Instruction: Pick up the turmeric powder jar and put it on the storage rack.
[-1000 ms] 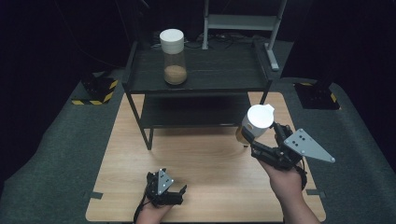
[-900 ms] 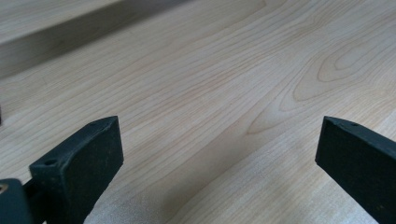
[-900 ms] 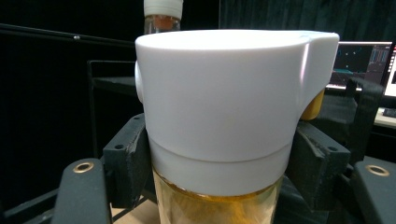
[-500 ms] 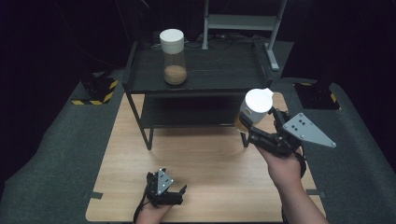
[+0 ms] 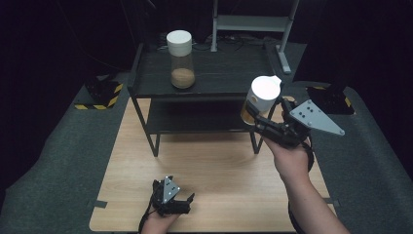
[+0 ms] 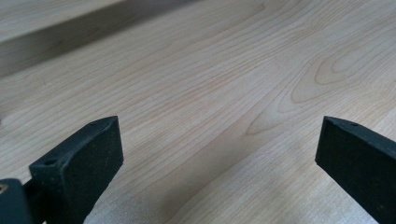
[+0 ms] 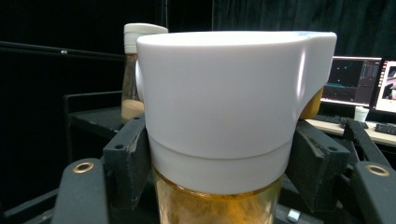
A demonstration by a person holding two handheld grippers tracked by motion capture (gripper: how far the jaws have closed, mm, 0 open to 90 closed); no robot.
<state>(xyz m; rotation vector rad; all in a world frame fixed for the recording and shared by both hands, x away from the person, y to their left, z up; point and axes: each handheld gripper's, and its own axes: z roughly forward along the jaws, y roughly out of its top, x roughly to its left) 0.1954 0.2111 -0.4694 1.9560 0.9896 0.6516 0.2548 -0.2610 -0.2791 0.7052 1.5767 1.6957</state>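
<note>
- The white-lidded jar was gripped by the right claw, beside the black shelf.
- The left claw was held open over the table.

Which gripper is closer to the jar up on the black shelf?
Right. The right gripper, holding another jar, is beside the shelf near that jar; the left gripper sits low at the table's near edge.

White-lidded clear jar with amber-brown contents stands upright in the air on the right, just beside the black shelf's near right corner, lid on.
</note>
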